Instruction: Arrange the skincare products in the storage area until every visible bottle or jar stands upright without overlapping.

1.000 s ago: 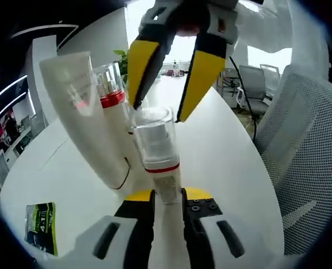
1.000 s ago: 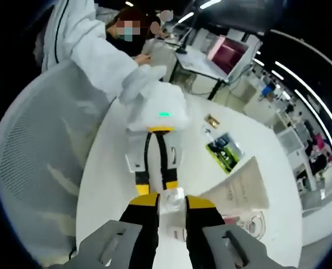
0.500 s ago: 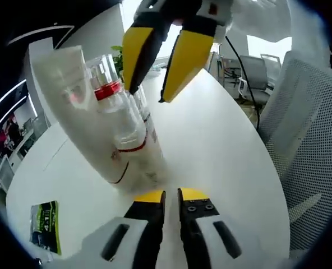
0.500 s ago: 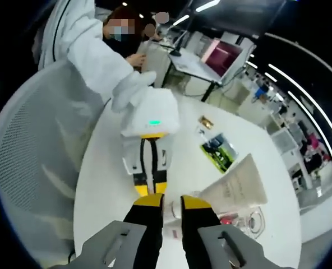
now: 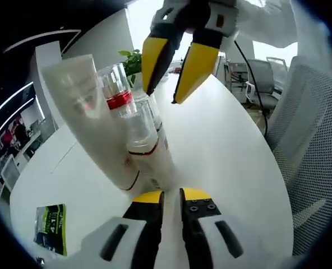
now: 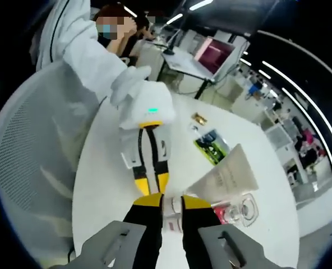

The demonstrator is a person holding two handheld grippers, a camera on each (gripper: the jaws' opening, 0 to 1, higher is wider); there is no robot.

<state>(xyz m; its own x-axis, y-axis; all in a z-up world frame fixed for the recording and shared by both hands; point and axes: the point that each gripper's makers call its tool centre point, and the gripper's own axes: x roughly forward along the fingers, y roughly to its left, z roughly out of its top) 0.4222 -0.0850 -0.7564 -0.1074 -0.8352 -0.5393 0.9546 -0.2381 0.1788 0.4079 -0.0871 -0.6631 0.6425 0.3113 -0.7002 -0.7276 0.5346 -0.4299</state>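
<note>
On the white table [image 5: 227, 145] three products stand close together. A white tube [image 5: 84, 106] rises tallest, a clear-capped bottle with a red collar [image 5: 116, 92] is beside it, and a second clear-capped white bottle [image 5: 146, 145] is in front, upright. My left gripper [image 5: 172, 196] sits low just before that front bottle, jaws nearly together and empty. My right gripper [image 5: 163, 96] hangs above the bottles, jaws apart, holding nothing. From the right gripper view, my right gripper [image 6: 172, 200] looks down on the front bottle's top [image 6: 171, 216], with the tube [image 6: 225, 176], the red-collared bottle [image 6: 236, 212] and the left gripper [image 6: 153, 182] nearby.
A green packet [image 5: 50, 235] lies flat at the table's near left, also the green packet [image 6: 211, 147] beyond the tube. A small gold item [image 6: 198, 118] lies farther off. A white mesh chair [image 5: 317, 140] stands at the table's edge. A person in white sleeves holds the grippers.
The left gripper let go of the front bottle's base and drew back, jaws closing. The right gripper released the cap and lifted. That bottle now stands free against the others.
</note>
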